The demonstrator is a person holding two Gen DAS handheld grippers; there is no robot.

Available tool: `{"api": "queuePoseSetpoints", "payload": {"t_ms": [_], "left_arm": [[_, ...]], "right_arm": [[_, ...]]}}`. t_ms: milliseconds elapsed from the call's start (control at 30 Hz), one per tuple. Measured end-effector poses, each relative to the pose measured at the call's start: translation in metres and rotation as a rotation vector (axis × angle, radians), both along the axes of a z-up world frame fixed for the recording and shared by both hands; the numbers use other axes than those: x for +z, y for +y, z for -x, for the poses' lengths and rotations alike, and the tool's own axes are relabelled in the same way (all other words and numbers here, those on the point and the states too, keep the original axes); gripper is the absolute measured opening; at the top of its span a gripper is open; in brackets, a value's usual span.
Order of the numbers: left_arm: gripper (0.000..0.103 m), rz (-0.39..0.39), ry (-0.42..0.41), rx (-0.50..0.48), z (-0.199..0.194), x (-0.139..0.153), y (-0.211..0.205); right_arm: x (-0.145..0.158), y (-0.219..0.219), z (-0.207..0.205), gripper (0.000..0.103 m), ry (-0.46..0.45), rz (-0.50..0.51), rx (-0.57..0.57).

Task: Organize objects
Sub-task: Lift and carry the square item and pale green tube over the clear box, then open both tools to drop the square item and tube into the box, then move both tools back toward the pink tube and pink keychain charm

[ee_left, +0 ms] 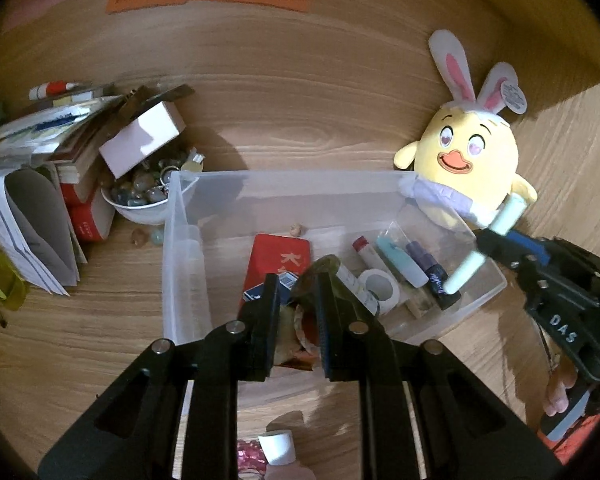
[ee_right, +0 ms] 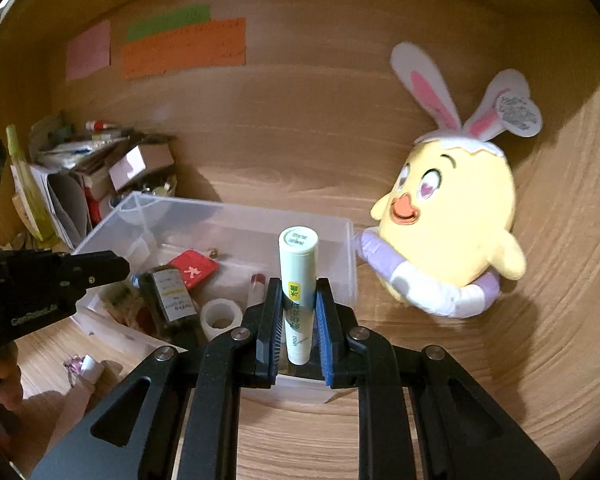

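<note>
Wooden desk [ee_left: 100, 320]; clear bin [ee_left: 260, 184] part-filled. Right tool [ee_right: 299, 316] pinching pale green tube [ee_right: 298, 276] above bin; left tool [ee_left: 298, 312] part-spread over bin, grip unclear. Pink bottle [ee_left: 278, 452] outside bin remains.

Wooden desk [ee_left: 308, 140]: clear bin [ee_left: 180, 240], plush chick [ee_left: 464, 164], bowl [ee_left: 140, 210], books [ee_left: 40, 160].

A bin [ee_left: 188, 248] sat on the worktop [ee_left: 100, 320], with a plush chick [ee_left: 464, 160] behind its right corner and a bowl [ee_left: 140, 210] and stacked books [ee_left: 40, 184] to its left. Inside lay a card packet [ee_left: 280, 256], a tape roll [ee_left: 380, 286] and several tubes [ee_left: 404, 264]. The right claw [ee_right: 299, 320] held a tube [ee_right: 298, 280] above the bin's right end.
</note>
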State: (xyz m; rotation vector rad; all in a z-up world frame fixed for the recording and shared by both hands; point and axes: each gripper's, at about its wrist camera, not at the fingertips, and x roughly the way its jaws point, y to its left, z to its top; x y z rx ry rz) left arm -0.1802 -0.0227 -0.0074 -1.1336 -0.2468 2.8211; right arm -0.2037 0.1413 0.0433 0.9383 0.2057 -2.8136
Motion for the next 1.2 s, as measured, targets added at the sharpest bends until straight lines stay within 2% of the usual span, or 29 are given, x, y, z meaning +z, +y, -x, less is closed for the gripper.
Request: {"api": "queuePoseSetpoints", "payload": {"t_ms": [167, 233, 367, 500, 600, 767, 867, 1200], "left_arm": [[0.017, 0.015, 0.009, -0.013, -0.003, 0.002, 0.002], [0.023, 0.016, 0.017, -0.011, -0.005, 0.004, 0.002], [0.028, 0.011, 0.036, -0.012, -0.011, 0.009, 0.001], [0.045, -0.007, 0.05, -0.016, -0.016, 0.015, 0.0], [0.049, 0.0, 0.066, -0.018, -0.022, 0.019, 0.0], [0.061, 0.029, 0.096, -0.016, -0.036, 0.027, 0.002], [0.068, 0.042, 0.102, -0.013, -0.044, 0.03, 0.001], [0.086, 0.054, 0.114, 0.004, -0.071, 0.036, -0.006]], "right_arm": [[-0.007, -0.01, 0.008, 0.015, -0.041, 0.032, 0.04], [-0.008, -0.014, 0.009, 0.017, -0.053, 0.047, 0.058], [-0.012, -0.021, 0.012, 0.022, -0.088, 0.087, 0.099], [-0.019, -0.028, 0.013, 0.027, -0.124, 0.103, 0.136], [-0.024, -0.035, 0.013, 0.034, -0.14, 0.084, 0.15], [-0.024, -0.04, 0.008, 0.05, -0.132, 0.066, 0.162], [-0.02, -0.038, 0.004, 0.057, -0.116, 0.072, 0.163], [-0.01, -0.033, -0.014, 0.069, -0.1, 0.116, 0.161]]}}
